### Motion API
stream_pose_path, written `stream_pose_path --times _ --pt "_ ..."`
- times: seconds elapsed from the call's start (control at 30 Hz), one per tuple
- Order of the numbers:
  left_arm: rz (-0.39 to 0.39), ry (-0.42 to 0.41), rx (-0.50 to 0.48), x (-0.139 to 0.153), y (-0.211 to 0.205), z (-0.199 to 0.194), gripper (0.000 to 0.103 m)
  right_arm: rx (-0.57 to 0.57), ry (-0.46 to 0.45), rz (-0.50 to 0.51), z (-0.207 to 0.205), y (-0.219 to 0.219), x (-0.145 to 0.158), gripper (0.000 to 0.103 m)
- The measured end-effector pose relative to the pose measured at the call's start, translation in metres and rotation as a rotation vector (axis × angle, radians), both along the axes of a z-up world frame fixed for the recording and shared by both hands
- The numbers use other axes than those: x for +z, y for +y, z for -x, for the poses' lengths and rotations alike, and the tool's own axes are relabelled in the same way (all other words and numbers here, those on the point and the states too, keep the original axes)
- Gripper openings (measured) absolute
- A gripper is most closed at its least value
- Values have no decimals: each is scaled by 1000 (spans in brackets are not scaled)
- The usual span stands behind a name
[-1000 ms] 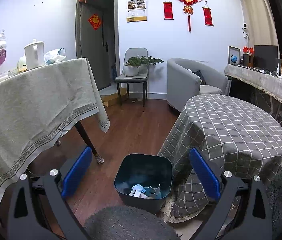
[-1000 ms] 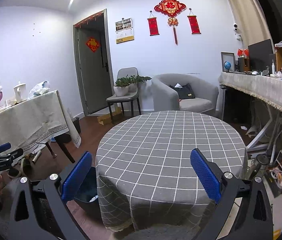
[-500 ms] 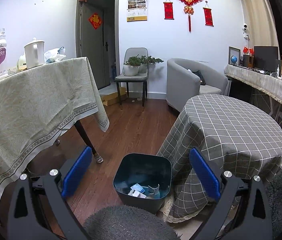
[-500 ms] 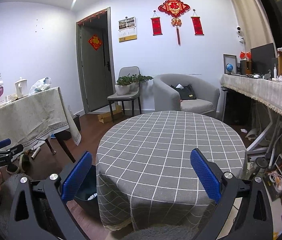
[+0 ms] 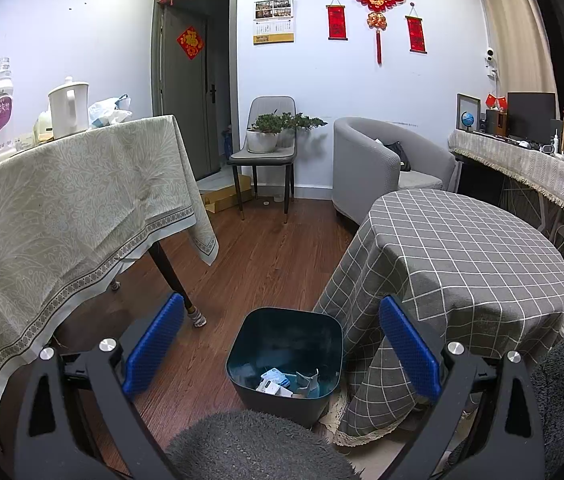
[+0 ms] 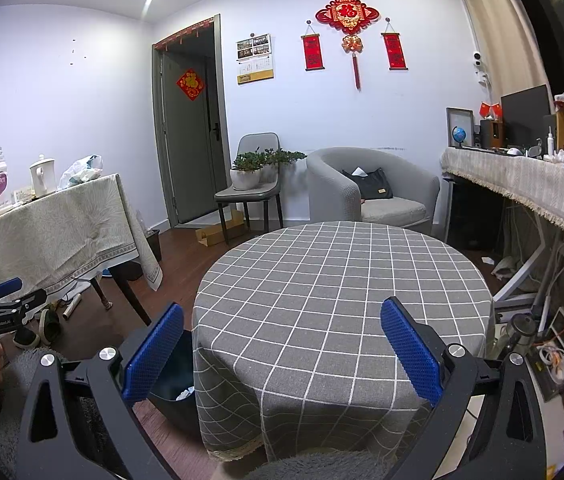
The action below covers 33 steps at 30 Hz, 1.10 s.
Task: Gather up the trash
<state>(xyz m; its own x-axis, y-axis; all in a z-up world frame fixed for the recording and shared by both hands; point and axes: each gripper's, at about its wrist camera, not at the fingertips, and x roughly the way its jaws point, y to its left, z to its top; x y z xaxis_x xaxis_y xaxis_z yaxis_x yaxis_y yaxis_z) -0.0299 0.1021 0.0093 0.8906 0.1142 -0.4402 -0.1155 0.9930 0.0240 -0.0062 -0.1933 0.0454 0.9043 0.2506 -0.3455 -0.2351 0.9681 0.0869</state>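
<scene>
A: Left gripper (image 5: pixel 280 346) and right gripper (image 6: pixel 280 350) both spread wide, empty. Trash (image 5: pixel 288 383) sits in the bin (image 5: pixel 242 372), lower centre.
B: Risk: round worktop (image 6: pixel 342 280) cloth drapes against the bin; snag tips it.

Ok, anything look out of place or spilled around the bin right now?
Nothing spilled: the trash sits inside the bin, which stands upright beside the checked round table. Only oddity: shoes and a bottle-like object lie on the floor under the side table.
</scene>
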Motion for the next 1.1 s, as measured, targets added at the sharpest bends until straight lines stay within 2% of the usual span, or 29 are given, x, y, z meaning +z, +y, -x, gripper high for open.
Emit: stream_pose_path --times 1.1 --pt "-4 -4 -2 2 -1 0 100 -1 2 -2 0 1 0 100"
